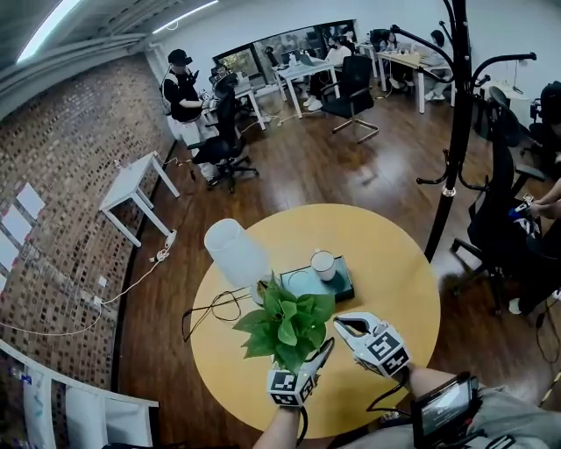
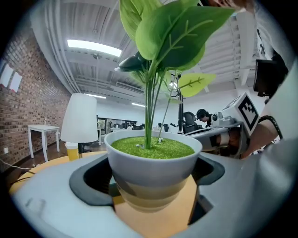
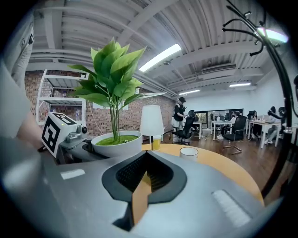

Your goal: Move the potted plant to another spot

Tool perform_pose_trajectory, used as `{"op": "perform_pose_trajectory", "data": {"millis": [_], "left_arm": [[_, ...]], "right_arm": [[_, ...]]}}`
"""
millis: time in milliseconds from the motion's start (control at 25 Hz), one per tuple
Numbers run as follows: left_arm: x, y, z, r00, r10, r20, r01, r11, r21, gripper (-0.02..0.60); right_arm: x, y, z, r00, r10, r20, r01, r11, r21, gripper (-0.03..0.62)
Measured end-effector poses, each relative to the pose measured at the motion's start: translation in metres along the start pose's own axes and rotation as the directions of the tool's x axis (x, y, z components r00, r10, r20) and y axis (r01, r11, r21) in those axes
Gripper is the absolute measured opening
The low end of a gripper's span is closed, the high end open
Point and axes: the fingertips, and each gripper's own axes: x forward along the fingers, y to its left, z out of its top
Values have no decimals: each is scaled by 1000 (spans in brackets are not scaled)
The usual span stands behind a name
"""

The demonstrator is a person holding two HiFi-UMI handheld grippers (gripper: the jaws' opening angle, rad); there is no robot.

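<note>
Currently, the green-leaved plant in a round white pot [image 2: 151, 162] is clasped between the jaws of the left gripper [image 2: 151, 182], at the near side of the round yellow table [image 1: 386, 263]. The right gripper [image 3: 144, 179] is held just beside it, jaws brought together on nothing.

Brick wall [image 1: 61, 175] stands left of the left gripper's fingers [image 1: 321, 355]; dark wood floor [image 1: 351, 167] beyond them carries white side table [image 1: 131, 181], office chairs [image 1: 353, 85], desks [image 1: 302, 70] and black coat stand [image 1: 456, 131]; ceiling strip lights [image 1: 48, 26] lit
</note>
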Motion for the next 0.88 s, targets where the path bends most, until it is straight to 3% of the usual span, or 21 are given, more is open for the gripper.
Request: {"op": "perform_pose_trajectory", "data": {"millis": [480,880], "left_arm": [[21,-85,22,995,-103,13,103,994,19,508],[58,-141,25,985,-170,14,170,985,4,508]], "right_arm": [[-82,-29,2,996,-91,16,91,996,-4,8],[-135,-73,-21,983,-182,-4,182,983,14,7]]}}
